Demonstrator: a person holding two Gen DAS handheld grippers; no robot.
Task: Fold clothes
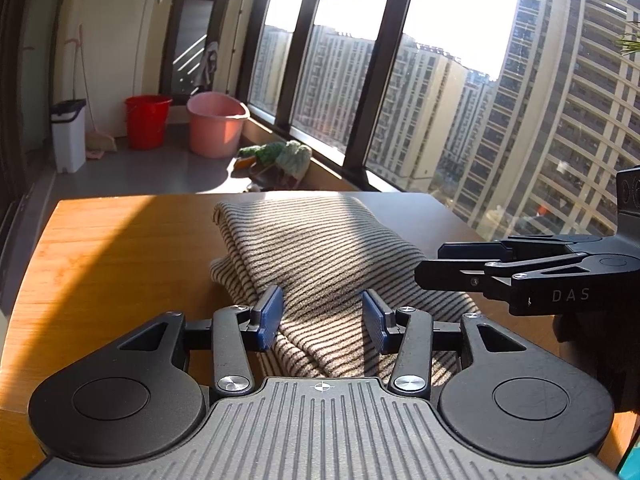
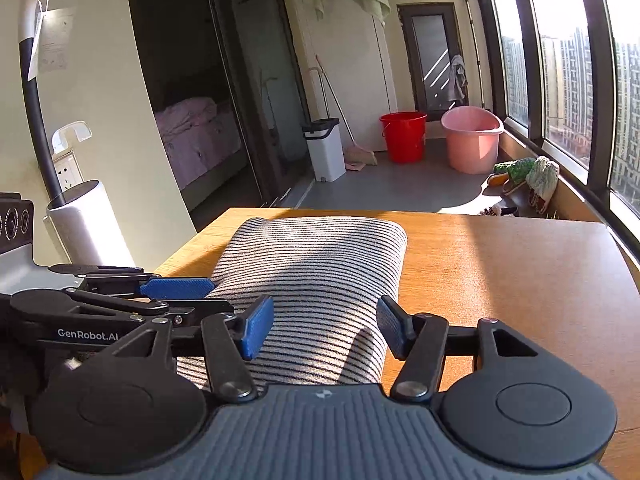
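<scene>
**One folded striped garment between two spread hand-held grippers**

One beige knit garment with thin dark stripes (image 1: 320, 256) lies folded into a thick bundle on the orange-brown wooden table (image 1: 112, 264), partly in sunlight, partly in shadow. Two tools are present. The left hand-held gripper (image 1: 322, 318) has its blue-padded jaws spread wide, with cloth between them but neither pad pressing it. The right hand-held gripper (image 2: 325, 327) is likewise released, jaws apart over the near end of the bundle. Each tool shows in the other's view, side-on beside the garment.

On the grey floor beyond stand three containers: one red plastic bucket (image 2: 403, 136), one pink plastic tub (image 2: 472, 138) and one white lidded bin (image 2: 325, 148); their contents cannot be seen. A broom (image 2: 352, 136) leans by the bin. Green and white cloths (image 2: 528, 172) lie along the window ledge.
</scene>
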